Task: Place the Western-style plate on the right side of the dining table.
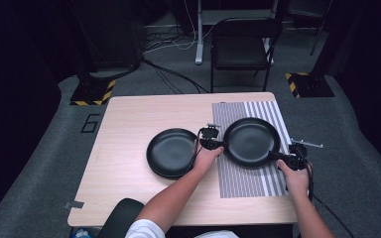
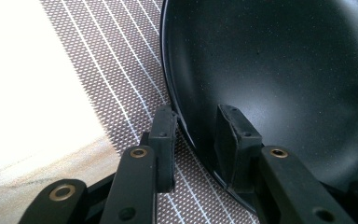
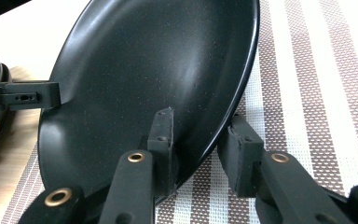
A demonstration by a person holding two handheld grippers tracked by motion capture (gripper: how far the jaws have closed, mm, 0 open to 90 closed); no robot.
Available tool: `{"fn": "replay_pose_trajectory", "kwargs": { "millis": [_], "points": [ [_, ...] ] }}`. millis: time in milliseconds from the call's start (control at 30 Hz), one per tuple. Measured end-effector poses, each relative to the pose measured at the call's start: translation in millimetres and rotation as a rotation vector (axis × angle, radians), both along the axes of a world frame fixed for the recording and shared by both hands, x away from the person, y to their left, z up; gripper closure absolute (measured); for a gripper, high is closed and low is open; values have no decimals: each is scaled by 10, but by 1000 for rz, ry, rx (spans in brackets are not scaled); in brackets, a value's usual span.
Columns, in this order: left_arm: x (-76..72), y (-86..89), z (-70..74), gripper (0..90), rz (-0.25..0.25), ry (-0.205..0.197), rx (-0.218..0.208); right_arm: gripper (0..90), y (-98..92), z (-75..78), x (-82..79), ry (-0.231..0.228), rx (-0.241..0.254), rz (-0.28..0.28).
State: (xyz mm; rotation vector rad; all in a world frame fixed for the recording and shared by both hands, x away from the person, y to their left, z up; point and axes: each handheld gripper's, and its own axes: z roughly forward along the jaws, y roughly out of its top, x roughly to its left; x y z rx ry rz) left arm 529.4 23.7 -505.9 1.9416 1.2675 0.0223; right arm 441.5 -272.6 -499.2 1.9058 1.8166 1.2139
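From the high view, a black plate [image 1: 251,142] is seen sitting on the striped placemat [image 1: 250,178] on the right half of the tabletop [image 1: 124,163], with a second black plate [image 1: 171,152] parked just left of it on bare wood. The left gripper [image 1: 217,144] is clamped on its left rim, the right gripper [image 1: 277,157] on its lower right rim. In the left gripper view, the plate's edge [image 2: 279,79] is pinched between the fingers [image 2: 162,135]. In the right gripper view, the rim [image 3: 158,74] is gripped the same way, one finger inside, one underneath, and the plate looks tilted up off the mat [image 3: 317,84].
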Motion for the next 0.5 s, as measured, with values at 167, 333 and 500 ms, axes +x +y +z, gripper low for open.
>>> {"fn": "replay_pose_trajectory", "kwargs": {
  "millis": [167, 333, 500],
  "points": [
    [0, -2, -4, 686, -5, 1, 14, 667, 5, -14, 9, 8, 1, -4],
    [3, -4, -4, 685, -4, 4, 14, 665, 6, -21, 7, 8, -3, -7],
    [8, -9, -15, 683, 4, 9, 4, 661, 6, -23, 9, 8, -4, -9]
  ]
}}
